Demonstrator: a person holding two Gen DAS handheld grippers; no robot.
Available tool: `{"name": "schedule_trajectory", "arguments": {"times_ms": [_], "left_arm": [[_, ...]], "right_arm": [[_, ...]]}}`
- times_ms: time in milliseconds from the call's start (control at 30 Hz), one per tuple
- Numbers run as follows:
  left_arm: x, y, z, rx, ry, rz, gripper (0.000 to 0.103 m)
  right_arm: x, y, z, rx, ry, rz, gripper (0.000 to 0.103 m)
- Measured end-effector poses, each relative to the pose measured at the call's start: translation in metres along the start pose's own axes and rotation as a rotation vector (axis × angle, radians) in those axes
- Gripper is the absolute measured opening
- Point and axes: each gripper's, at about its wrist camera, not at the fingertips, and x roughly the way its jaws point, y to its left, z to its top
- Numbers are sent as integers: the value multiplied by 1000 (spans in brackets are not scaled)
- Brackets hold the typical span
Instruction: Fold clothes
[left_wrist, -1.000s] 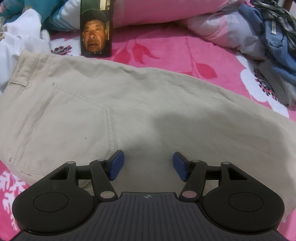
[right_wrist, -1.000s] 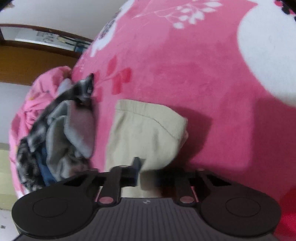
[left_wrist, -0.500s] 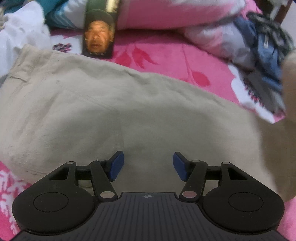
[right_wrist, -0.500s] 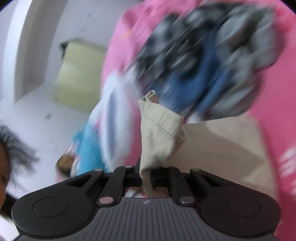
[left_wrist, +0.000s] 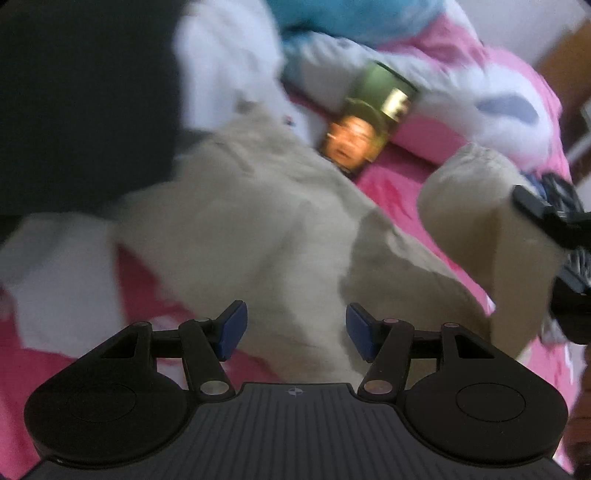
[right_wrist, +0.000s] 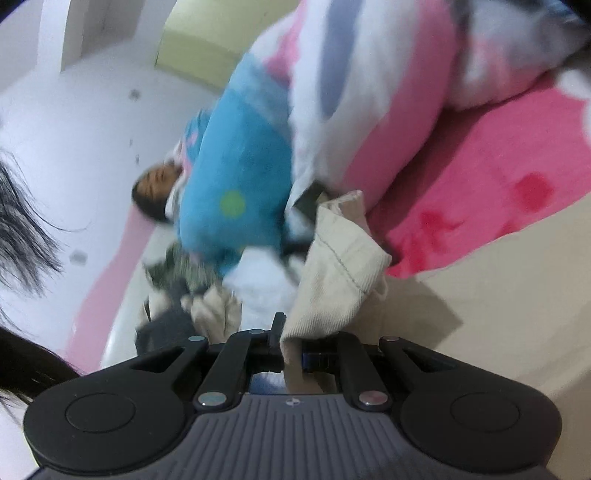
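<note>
Beige trousers (left_wrist: 258, 221) lie across the pink flowered bedcover (left_wrist: 391, 184). My left gripper (left_wrist: 293, 328) is open and empty, low over the trousers' near edge. My right gripper (right_wrist: 291, 347) is shut on the hem of a trouser leg (right_wrist: 343, 266) and holds it lifted. In the left wrist view that lifted leg end (left_wrist: 472, 199) hangs at the right, with the right gripper (left_wrist: 546, 218) behind it. The rest of the trousers (right_wrist: 498, 288) lies flat to the right of my right gripper.
A phone (left_wrist: 365, 125) with a face on its screen leans against pink and white pillows (left_wrist: 480, 92). A blue cushion (right_wrist: 236, 177) and white cloth (left_wrist: 225, 62) lie at the bed's head. A dark shape (left_wrist: 81, 103) fills the upper left.
My right gripper has lifted the trouser leg hem and swung it over toward the waist end. My left gripper has shifted and tilted left, staying open.
</note>
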Motion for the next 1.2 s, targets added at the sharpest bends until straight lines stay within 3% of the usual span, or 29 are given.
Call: {"name": "schedule_trajectory", "arguments": {"times_ms": [133, 333, 567, 667, 867, 1000, 1100, 1167, 1200], "left_arm": [[-14, 27, 3, -63, -16, -15, 59], [-18, 53, 1, -53, 25, -5, 59], [-15, 61, -10, -9, 77, -12, 60], [-14, 61, -14, 7, 85, -18, 60], [-13, 61, -22, 20, 96, -17, 60], [-10, 64, -26, 17, 118, -17, 59], [-10, 63, -29, 22, 126, -20, 60], [-10, 62, -30, 26, 131, -22, 59], [-10, 62, -30, 28, 133, -23, 59]], "right_arm": [[49, 36, -24, -170, 72, -53, 8], [123, 76, -78, -550, 221, -273, 9], [159, 97, -120, -817, 341, -372, 10], [164, 100, -127, -855, 350, -382, 10], [167, 121, -131, -929, 258, -359, 10], [193, 112, -135, -908, 383, -383, 11], [194, 112, -130, -870, 440, -352, 27], [189, 117, -122, -826, 456, -276, 50], [186, 120, -121, -813, 457, -244, 53]]}}
